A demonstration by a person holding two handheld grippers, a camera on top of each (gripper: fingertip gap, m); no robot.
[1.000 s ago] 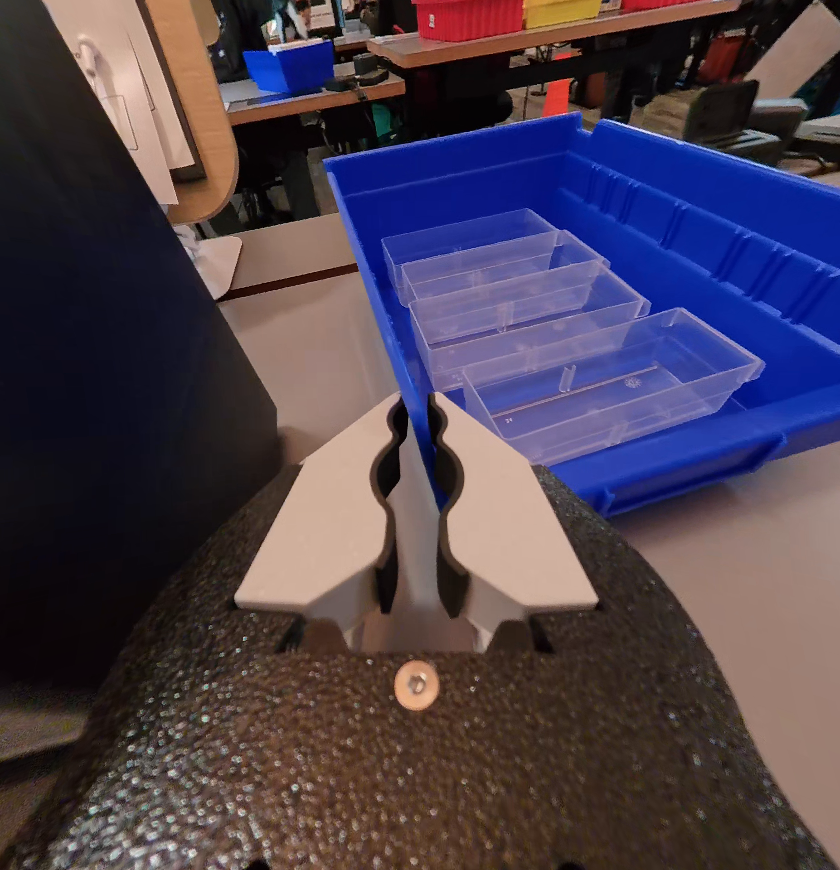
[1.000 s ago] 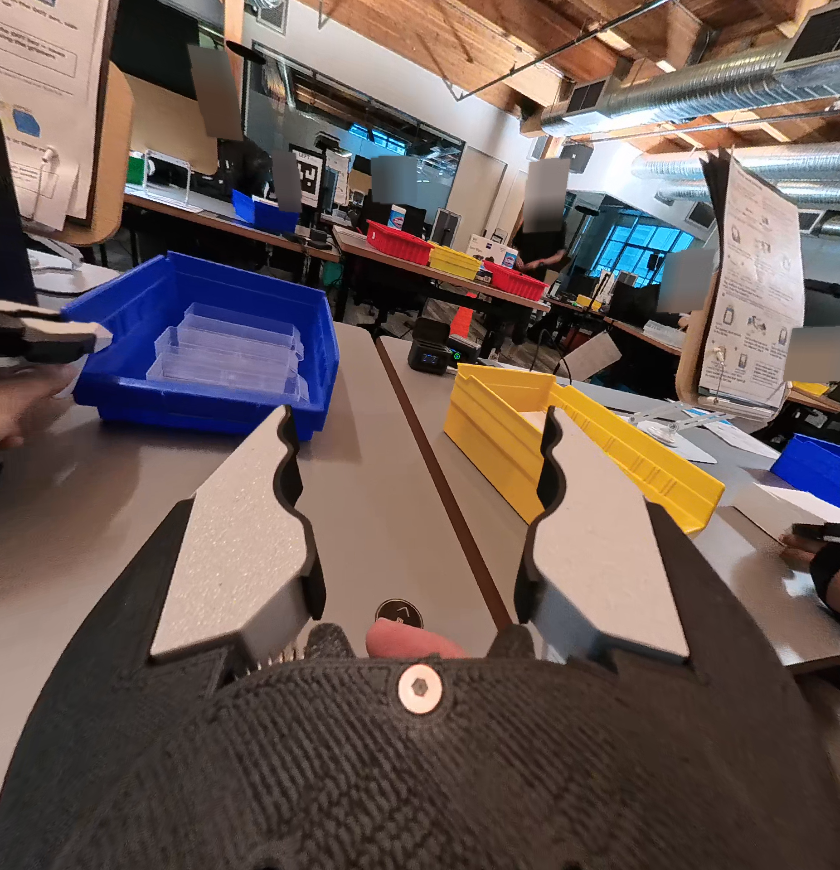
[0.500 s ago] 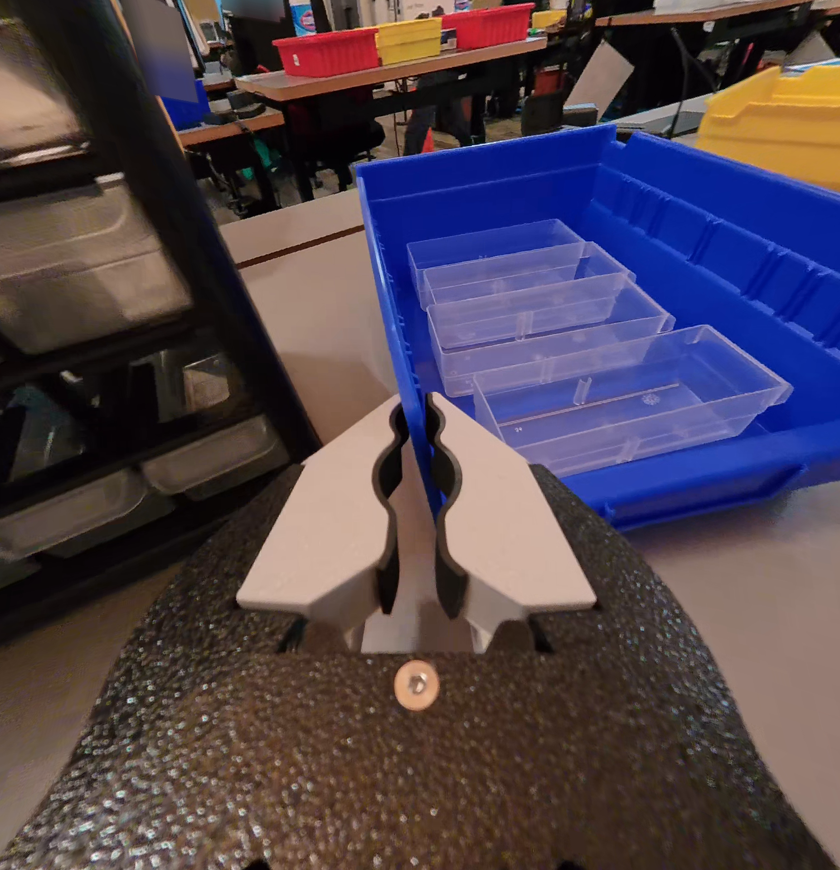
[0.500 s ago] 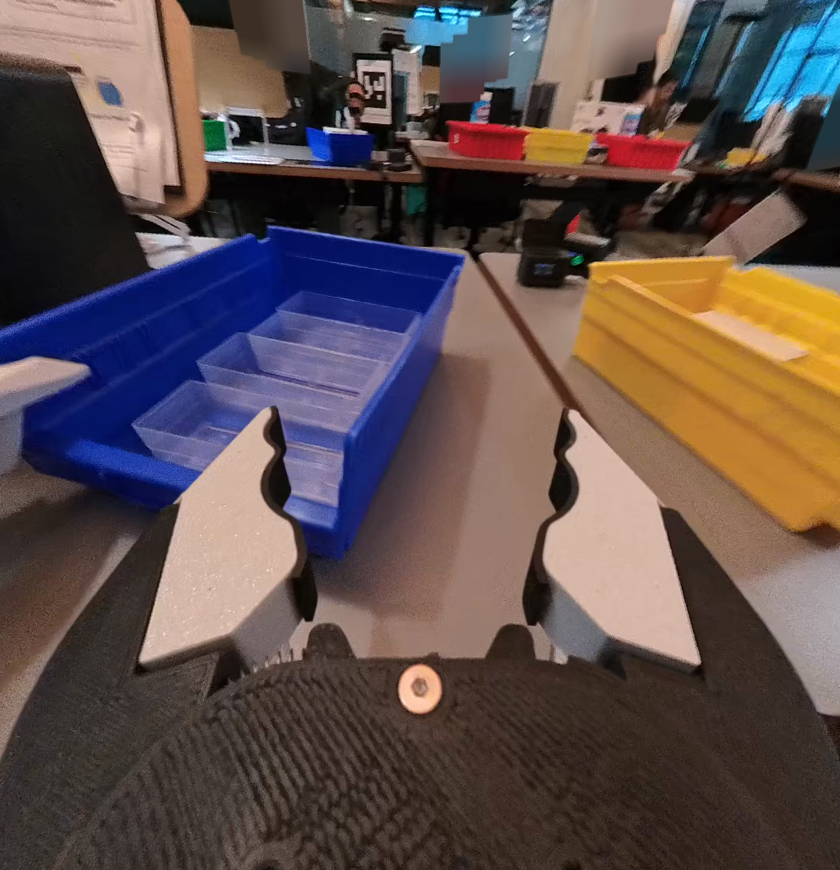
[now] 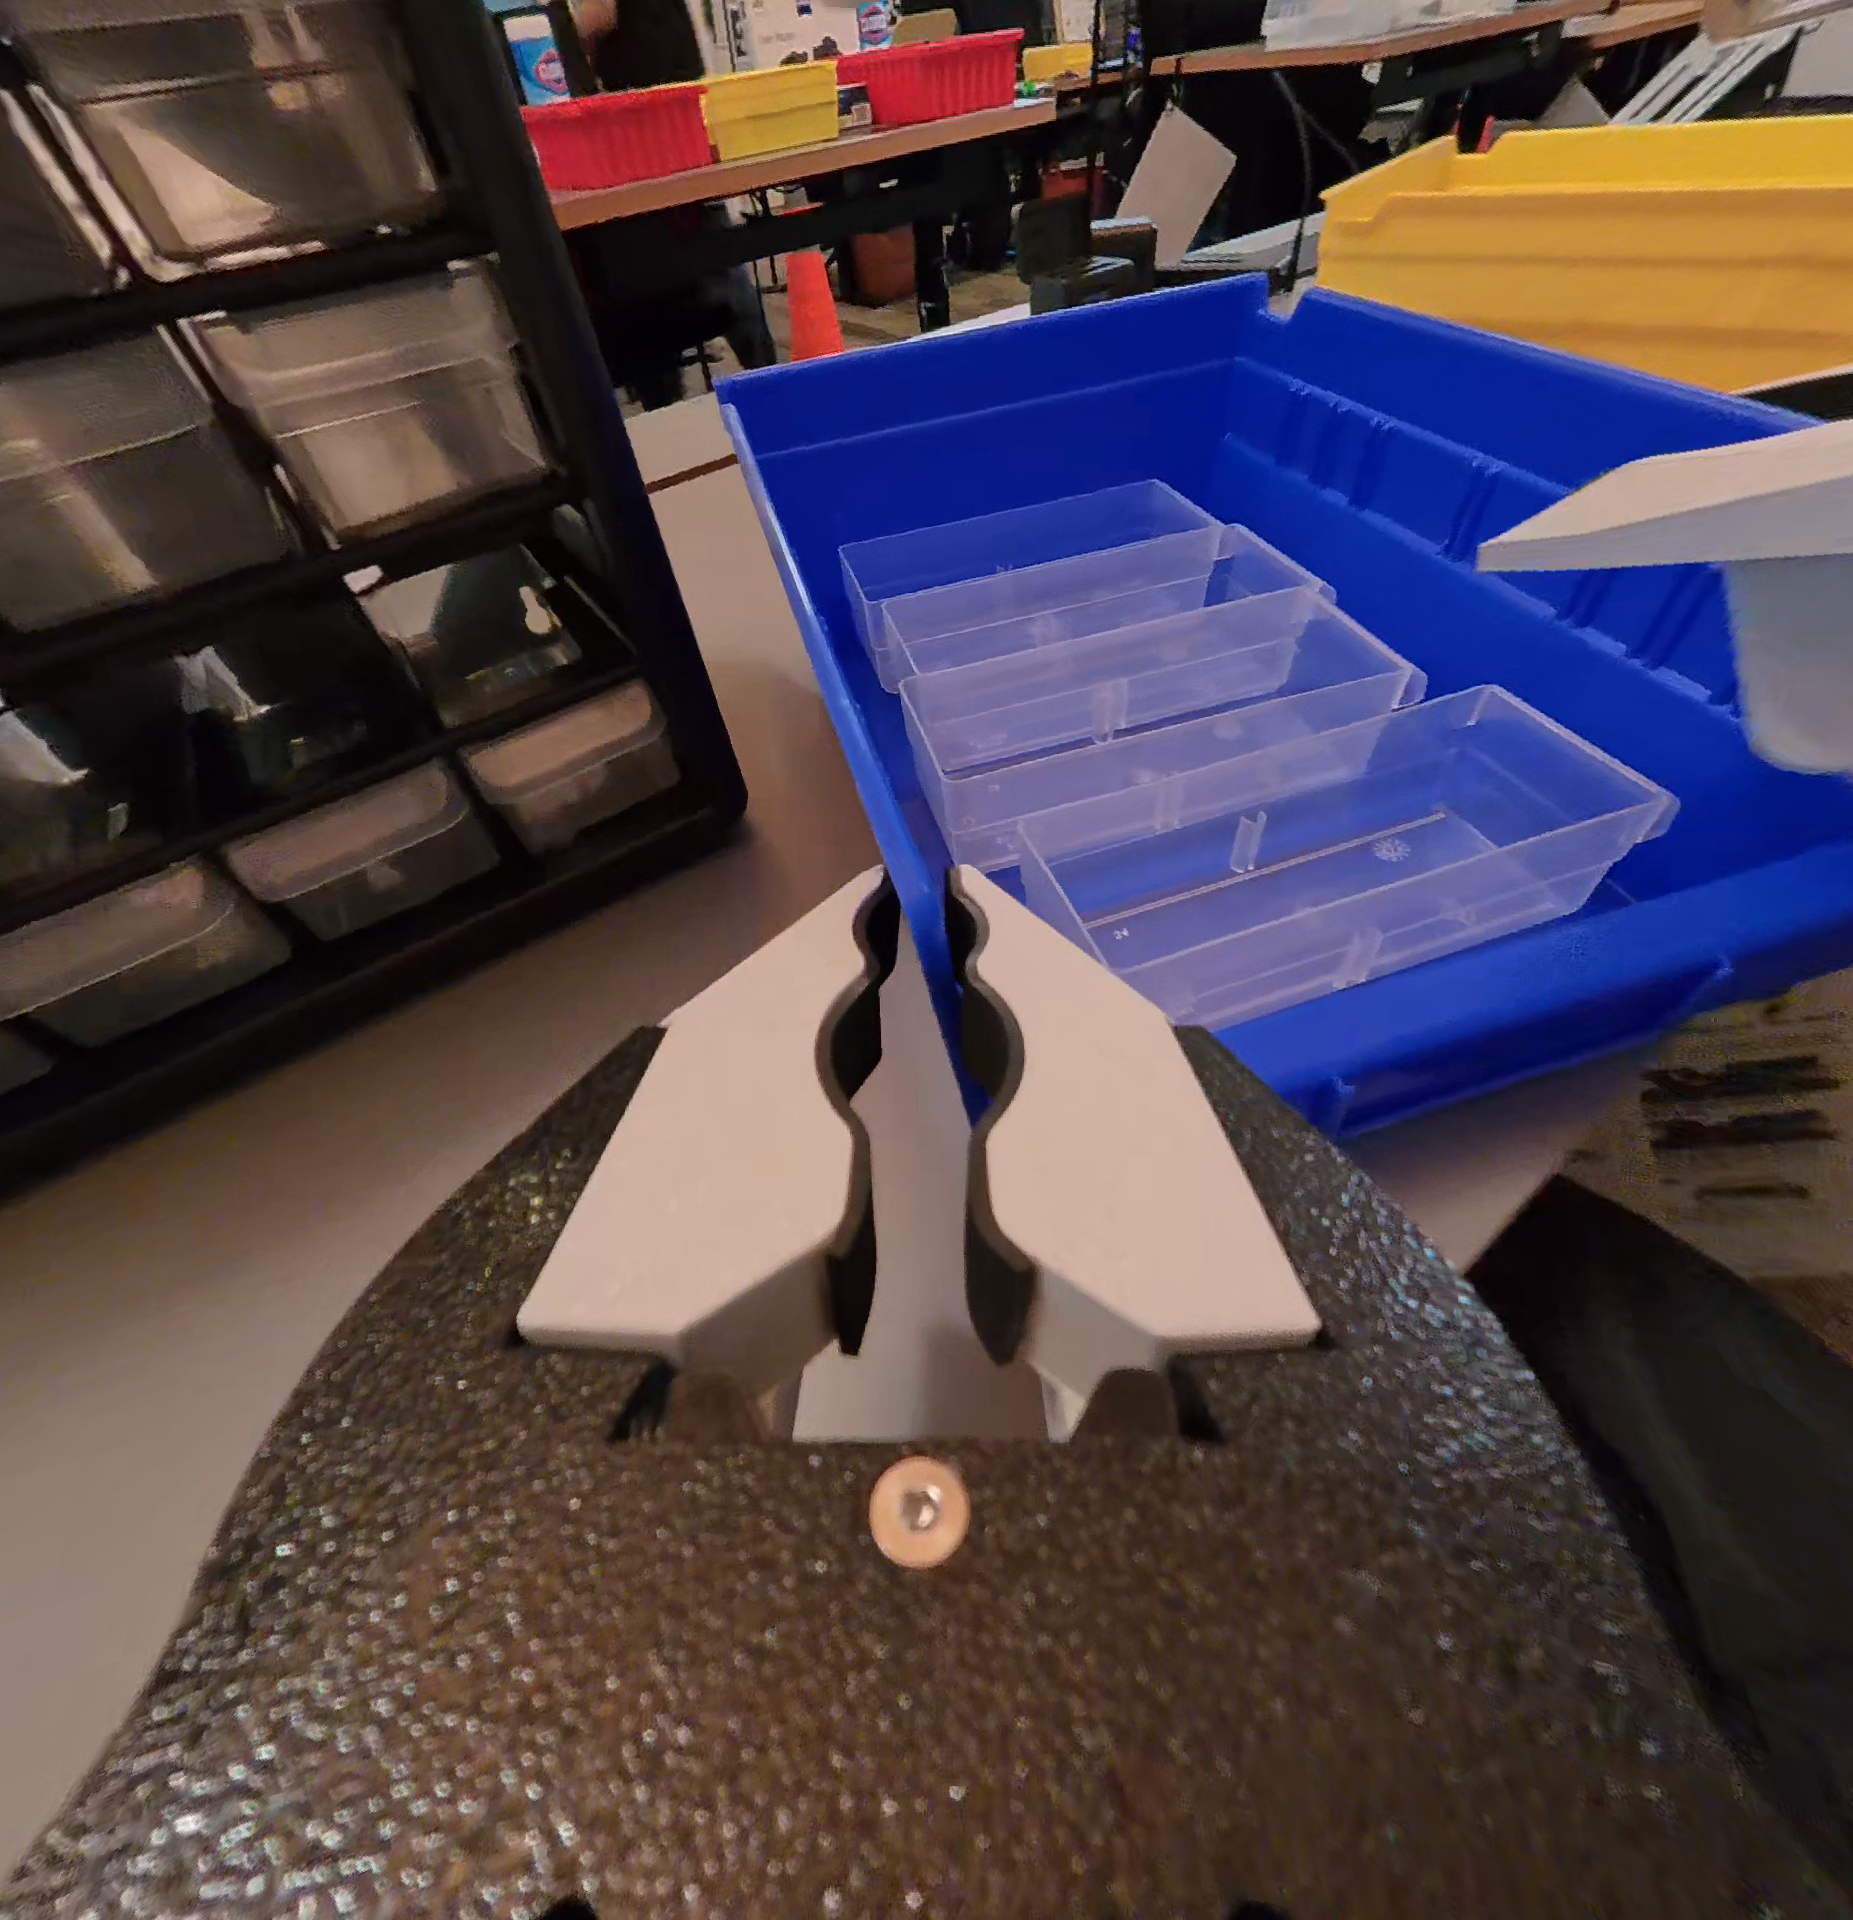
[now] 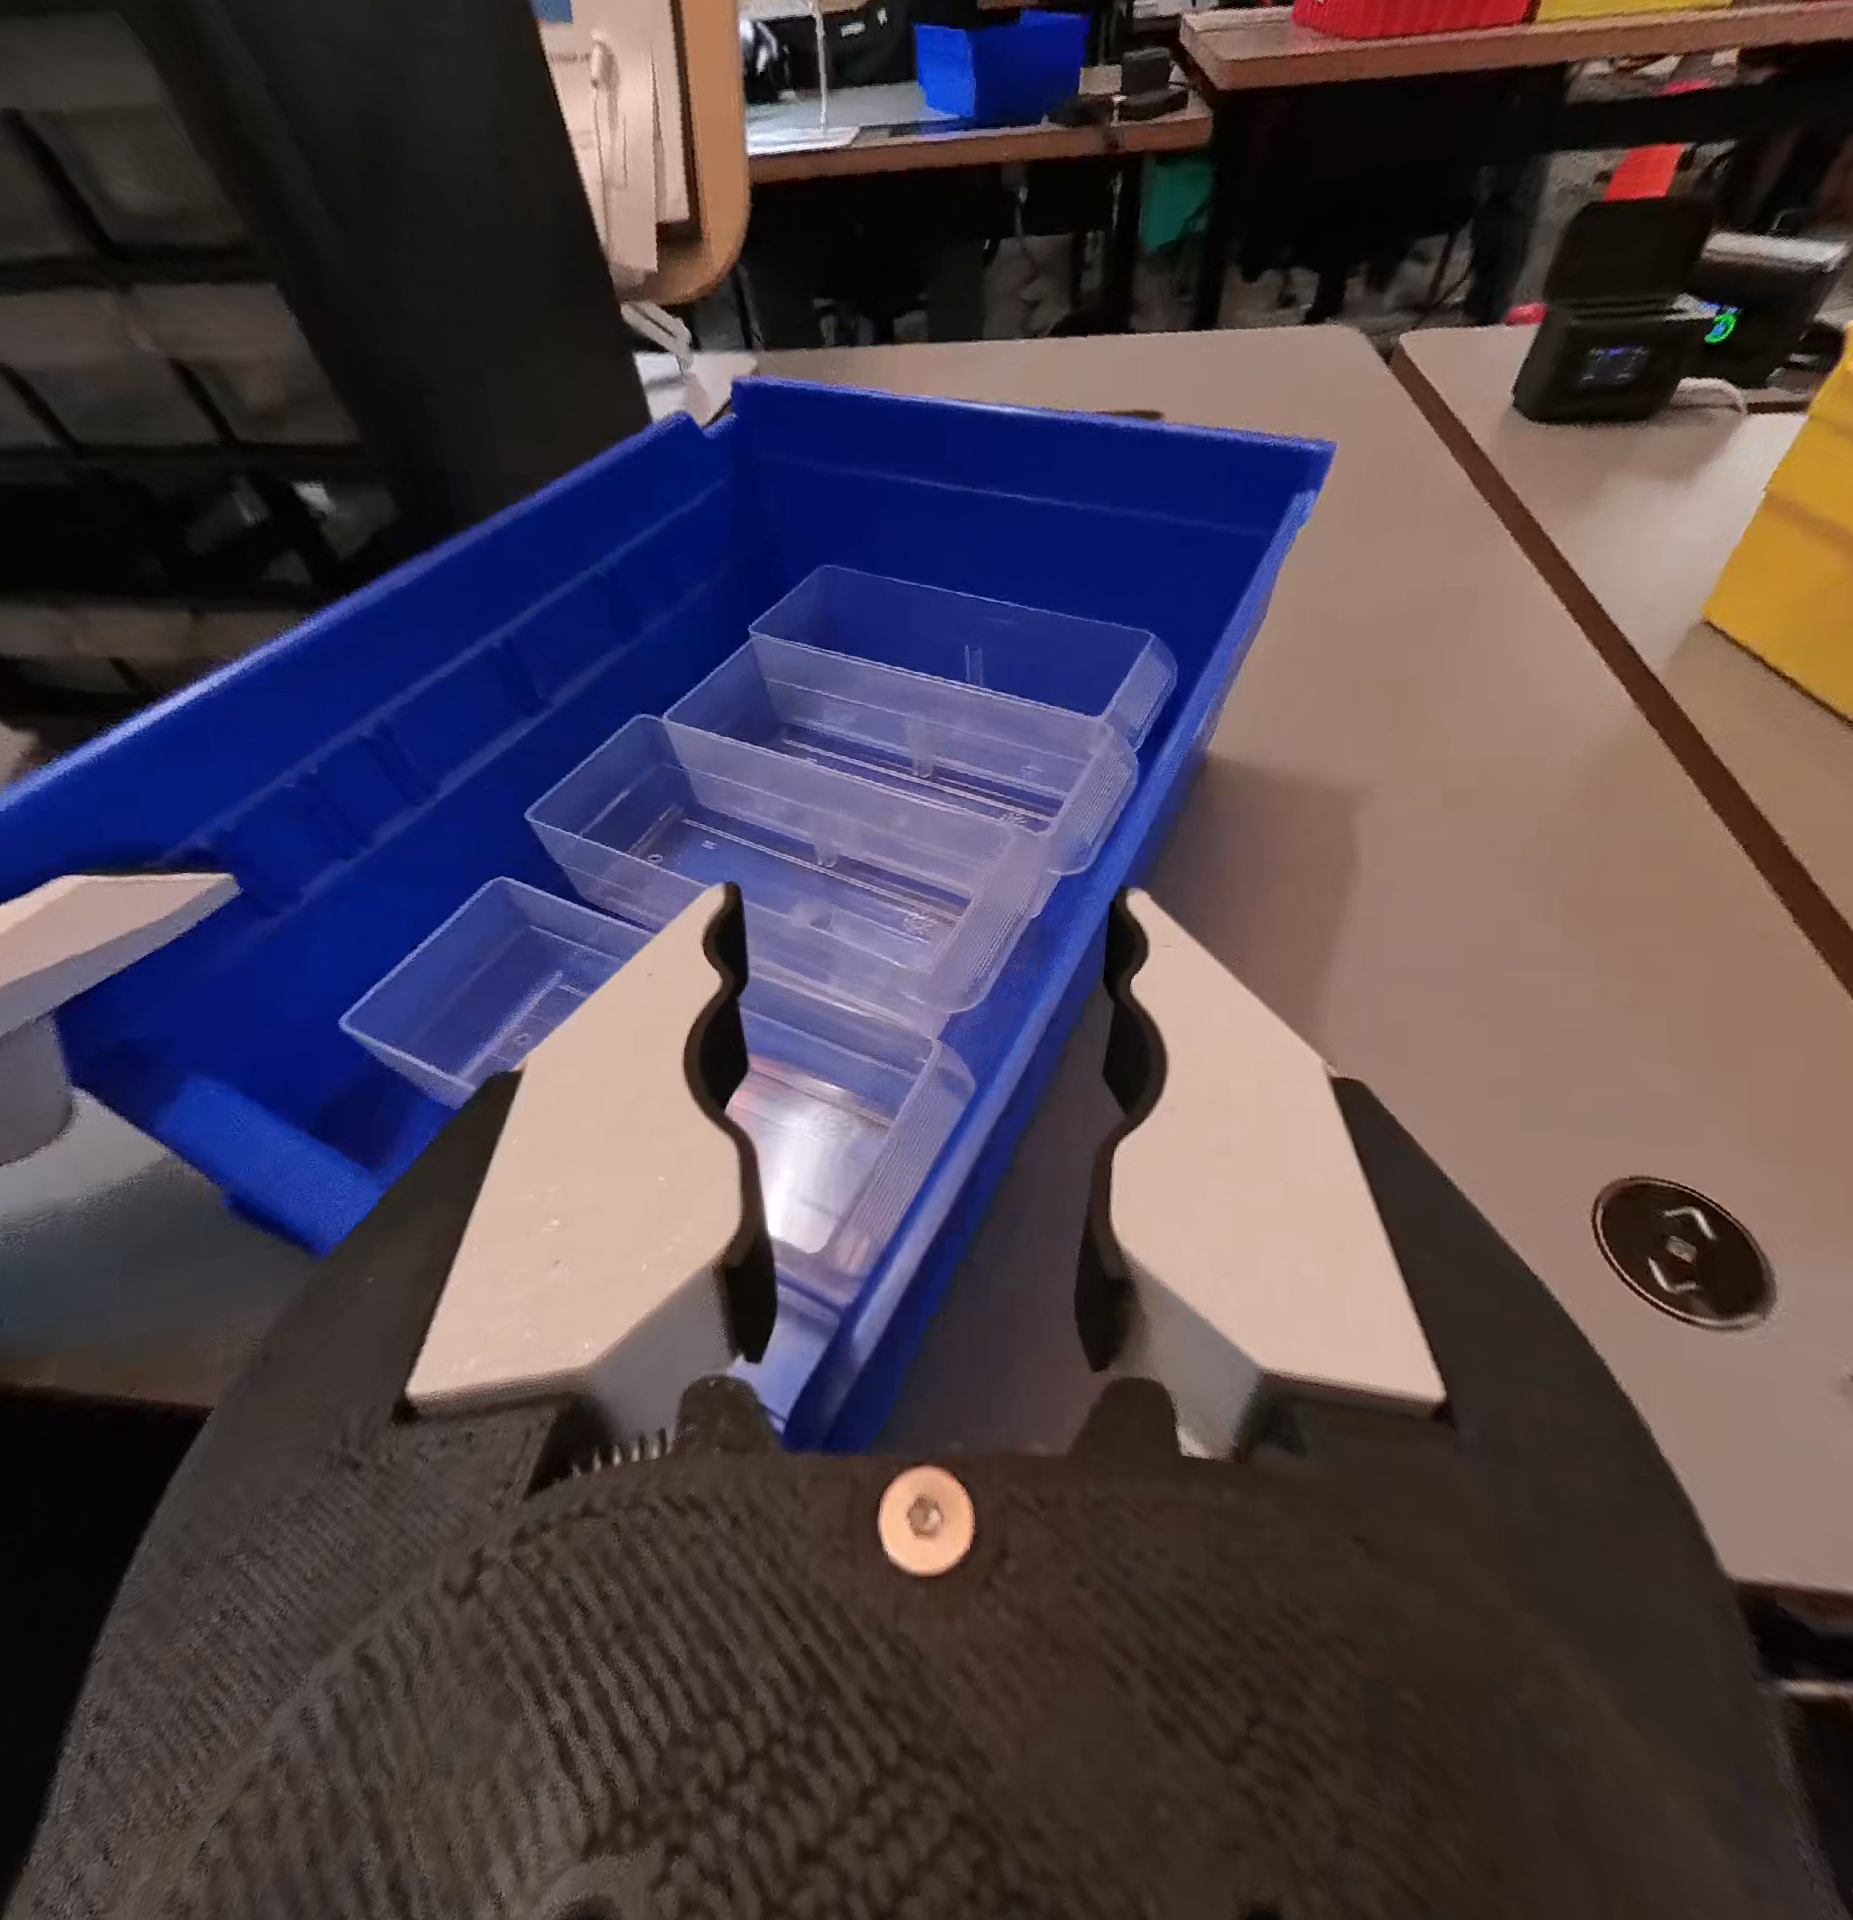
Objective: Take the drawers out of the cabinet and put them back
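Observation:
Several clear plastic drawers (image 5: 1317, 862) lie in a row inside a blue bin (image 5: 1005, 436) on the grey table. The black cabinet (image 5: 278, 520) stands left of the bin with more drawers in its slots. My left gripper (image 5: 917, 883) hovers at the bin's near left corner, fingers nearly together with nothing between them. My right gripper (image 6: 922, 904) is open above the bin's (image 6: 1005, 488) near right side, over the drawers (image 6: 797, 862). The nearest drawer's handle end lies below its jaws, untouched. A right finger (image 5: 1680, 509) shows in the left wrist view. A left finger (image 6: 80, 935) shows in the right wrist view.
A yellow bin (image 5: 1628, 239) stands right of the blue bin on the adjoining table and also shows in the right wrist view (image 6: 1826, 582). A black device (image 6: 1628, 322) sits at the back right. The grey table (image 6: 1473, 831) lies bare to the right of the blue bin.
My right gripper has swung left over the blue bin and dropped toward the drawers, and its jaws have narrowed. My left gripper has turned, bringing the cabinet's front into view.

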